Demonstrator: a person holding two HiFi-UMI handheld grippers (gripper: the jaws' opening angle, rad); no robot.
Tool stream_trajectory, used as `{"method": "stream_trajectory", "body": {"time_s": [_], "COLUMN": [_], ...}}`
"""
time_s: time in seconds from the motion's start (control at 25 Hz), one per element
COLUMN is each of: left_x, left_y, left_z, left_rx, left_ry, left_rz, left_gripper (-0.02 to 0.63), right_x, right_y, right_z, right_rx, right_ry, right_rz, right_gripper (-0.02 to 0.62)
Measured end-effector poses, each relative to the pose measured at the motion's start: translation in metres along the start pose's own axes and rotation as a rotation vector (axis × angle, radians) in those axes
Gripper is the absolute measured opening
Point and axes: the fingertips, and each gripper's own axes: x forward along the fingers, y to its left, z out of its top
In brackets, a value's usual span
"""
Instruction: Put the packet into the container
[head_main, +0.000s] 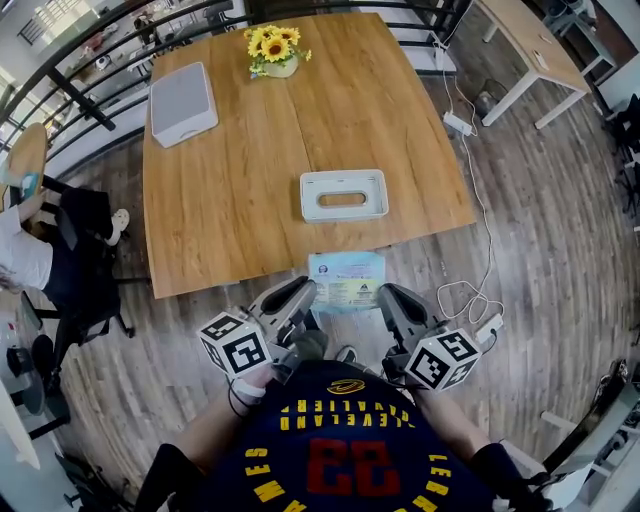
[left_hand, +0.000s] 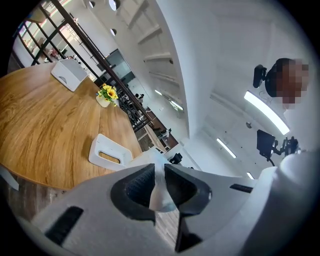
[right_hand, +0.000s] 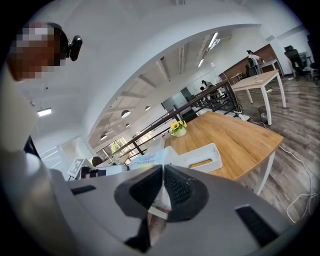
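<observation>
**Both jaws clamped on the packet, container not reached yet**

Jaws first: from my remote seat, the left gripper (left_hand: 159, 172) has its pads pinched on one edge of the packet (head_main: 347, 280). The right gripper (right_hand: 162, 172) is nearly closed on the opposite edge, with only the thin packet between its pads. So it's a two-handed hold, with the packet stretched flat between them.

In the head view the packet is a pale blue printed pouch. It's held up in the air right at the near edge of the wooden table (head_main: 230, 210), with the left gripper at its 9 o'clock and the right at its 3 o'clock.

The container (head_main: 344, 195) is a white rectangular bin with a slot-shaped handle in its side. It sits on the table at 12 o'clock from the packet, near but not touching it.

Further up the table there's a pot of sunflowers (head_main: 275, 50) at about 11 o'clock from the container. A light grey box (head_main: 183, 102) sits off at roughly 10 o'clock, well apart from everything.
</observation>
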Motion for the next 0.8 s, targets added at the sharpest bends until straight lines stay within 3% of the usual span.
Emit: {"method": "stream_trajectory", "body": {"time_s": [0.8], "left_x": [0.020], "left_y": [0.033], "left_z": [0.034], "left_rx": [-0.048], "left_ry": [0.037], "left_rz": [-0.117], "left_gripper": [0.049], "right_x": [0.034], "right_y": [0.006], "right_z": [0.025], "right_rx": [-0.069], "right_ry": [0.007], "right_rz": [-0.113], "right_gripper": [0.020]}}
